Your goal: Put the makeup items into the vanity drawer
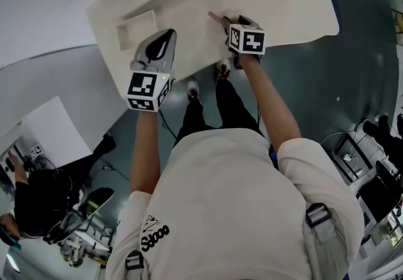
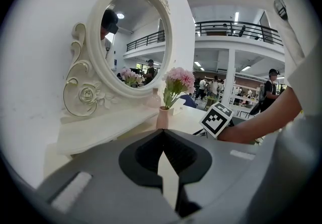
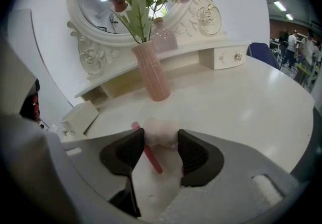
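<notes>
White vanity tabletop (image 1: 302, 8): right gripper (image 3: 161, 142) clamps the pale pink puff (image 3: 160, 131) before the pink vase (image 3: 151, 74), left gripper (image 2: 161, 135) closed, empty; next, presumably, carrying it to the open drawer (image 1: 135, 18).

From my remote seat, the left gripper (image 1: 167, 34) and right gripper (image 1: 232, 21) both read as pale grey moulded shells with black ribbed pads (image 3: 193, 155) lining the jaws. Each carries a marker cube (image 1: 148, 89) printed with black-and-white squares. The wearer has a white short-sleeved T-shirt (image 1: 239, 203) with black lettering (image 1: 155, 235) at seven o'clock, grey strap buckles (image 1: 318, 214) at five and seven, black trousers (image 1: 217, 112) and white shoes (image 1: 193, 89).
</notes>
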Tool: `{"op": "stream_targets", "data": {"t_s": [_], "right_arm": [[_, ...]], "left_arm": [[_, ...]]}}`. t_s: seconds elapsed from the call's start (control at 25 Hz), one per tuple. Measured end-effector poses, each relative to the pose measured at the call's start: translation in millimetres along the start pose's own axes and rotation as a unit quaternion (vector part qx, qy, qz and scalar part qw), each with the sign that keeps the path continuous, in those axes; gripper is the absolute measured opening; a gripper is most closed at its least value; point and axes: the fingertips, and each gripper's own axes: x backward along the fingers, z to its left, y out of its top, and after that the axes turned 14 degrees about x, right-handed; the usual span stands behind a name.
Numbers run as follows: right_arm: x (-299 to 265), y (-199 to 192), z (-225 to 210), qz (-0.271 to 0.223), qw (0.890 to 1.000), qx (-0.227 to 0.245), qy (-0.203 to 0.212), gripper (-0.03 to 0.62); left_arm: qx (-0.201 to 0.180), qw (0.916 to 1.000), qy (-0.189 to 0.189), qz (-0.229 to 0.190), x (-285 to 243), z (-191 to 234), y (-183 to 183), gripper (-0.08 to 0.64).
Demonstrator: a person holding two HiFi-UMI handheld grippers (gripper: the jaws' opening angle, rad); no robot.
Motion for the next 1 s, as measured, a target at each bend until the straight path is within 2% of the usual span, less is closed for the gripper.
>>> {"op": "stream_targets", "data": {"t_s": [0.24,0.56,0.8,1.0], "right_arm": [[10,14,16,-0.025,0.997,0.070,0.013,0.178],[30,50,46,-0.058,0.984,0.165,0.028,0.153],[33,74,89,-0.072,0.967,0.234,0.071,0.153],[26,93,138,-0.082,0.946,0.290,0.119,0.153]], "left_arm": [[-0.005,1.0000,0.004,-0.006,5,0,4,0.018],[-0.003,0.9993,0.025,-0.026,22,7,17,0.018],[0.009,0.9961,0.072,-0.051,49,25,26,0.018],[0.030,0.9891,0.126,-0.070,81,47,24,0.018]]}}
